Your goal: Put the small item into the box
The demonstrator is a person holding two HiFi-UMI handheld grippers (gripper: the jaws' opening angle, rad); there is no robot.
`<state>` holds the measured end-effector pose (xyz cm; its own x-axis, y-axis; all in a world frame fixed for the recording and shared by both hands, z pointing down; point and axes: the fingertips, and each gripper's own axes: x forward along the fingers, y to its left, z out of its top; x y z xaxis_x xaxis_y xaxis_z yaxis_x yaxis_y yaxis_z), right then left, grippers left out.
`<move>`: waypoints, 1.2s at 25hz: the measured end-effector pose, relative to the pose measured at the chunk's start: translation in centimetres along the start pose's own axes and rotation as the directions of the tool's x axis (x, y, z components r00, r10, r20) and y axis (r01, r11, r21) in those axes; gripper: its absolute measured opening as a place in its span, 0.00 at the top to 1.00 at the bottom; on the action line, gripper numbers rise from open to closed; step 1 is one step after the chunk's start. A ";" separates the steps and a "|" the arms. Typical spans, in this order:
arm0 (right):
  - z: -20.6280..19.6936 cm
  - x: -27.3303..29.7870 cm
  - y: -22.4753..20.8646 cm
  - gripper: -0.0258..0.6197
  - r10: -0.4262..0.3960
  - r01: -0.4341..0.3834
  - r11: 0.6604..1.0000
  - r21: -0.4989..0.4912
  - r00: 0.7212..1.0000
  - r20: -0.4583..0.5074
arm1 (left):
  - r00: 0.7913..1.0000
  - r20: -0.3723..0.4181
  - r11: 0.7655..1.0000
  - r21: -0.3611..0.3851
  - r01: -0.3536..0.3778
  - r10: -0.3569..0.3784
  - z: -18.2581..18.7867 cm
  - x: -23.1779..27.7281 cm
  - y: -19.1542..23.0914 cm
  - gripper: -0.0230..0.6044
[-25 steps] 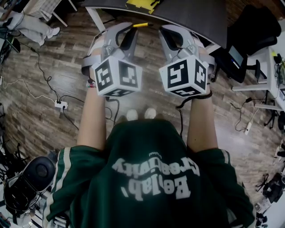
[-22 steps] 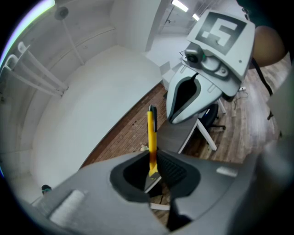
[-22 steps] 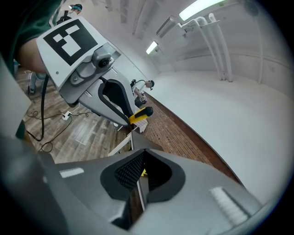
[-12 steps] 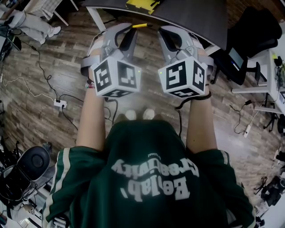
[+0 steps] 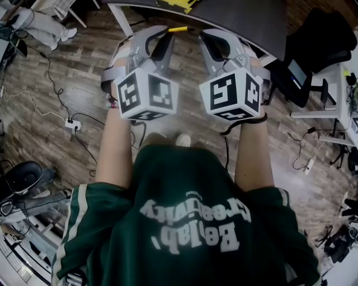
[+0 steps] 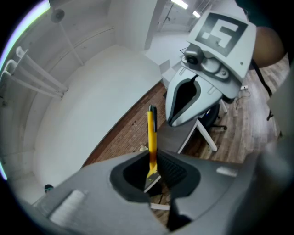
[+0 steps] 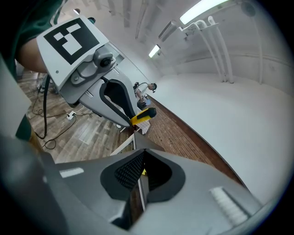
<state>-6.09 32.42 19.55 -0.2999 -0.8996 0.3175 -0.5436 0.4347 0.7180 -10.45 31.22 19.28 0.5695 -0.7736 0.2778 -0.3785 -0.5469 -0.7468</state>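
Both grippers are held up side by side above the wooden floor, short of a dark table (image 5: 240,19). My left gripper (image 5: 158,36) is shut on a slim yellow item with a black end (image 5: 177,29). In the left gripper view the yellow item (image 6: 150,133) stands straight out from between the closed jaws of the left gripper (image 6: 154,173). My right gripper (image 5: 216,39) is shut with nothing in it, and its pads meet in the right gripper view (image 7: 141,176). Something yellow (image 5: 174,3) lies on the table's far part, cut off by the frame. No box is clearly visible.
A black office chair (image 5: 313,44) stands right of the table, with a white desk (image 5: 342,84) beyond it. Cables and a power strip (image 5: 71,124) lie on the floor at left. A person's legs (image 5: 39,31) show at the top left. Dark equipment (image 5: 22,179) sits at lower left.
Both grippers keep their pose, the left still shut on the yellow item. The floor has slid under the person; one shoe is now hidden and the dark equipment at left has shifted.
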 end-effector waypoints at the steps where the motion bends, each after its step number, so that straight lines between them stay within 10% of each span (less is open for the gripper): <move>1: -0.2 -0.2 -0.1 0.95 -0.001 0.001 1.000 0.001 1.000 0.001 | 1.000 0.000 1.000 0.000 -0.003 0.003 0.2 0.0 -0.1 0.89; 30: -4.1 0.2 -1.4 0.95 0.003 -0.003 1.000 -0.002 1.000 0.001 | 1.000 0.029 1.000 0.017 -0.002 0.002 2.5 3.6 -1.6 0.89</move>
<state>-2.16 31.50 21.19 -0.3025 -0.8982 0.3189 -0.5411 0.4373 0.7183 -5.97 30.12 19.98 0.5897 -0.7650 0.2591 -0.3675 -0.5398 -0.7574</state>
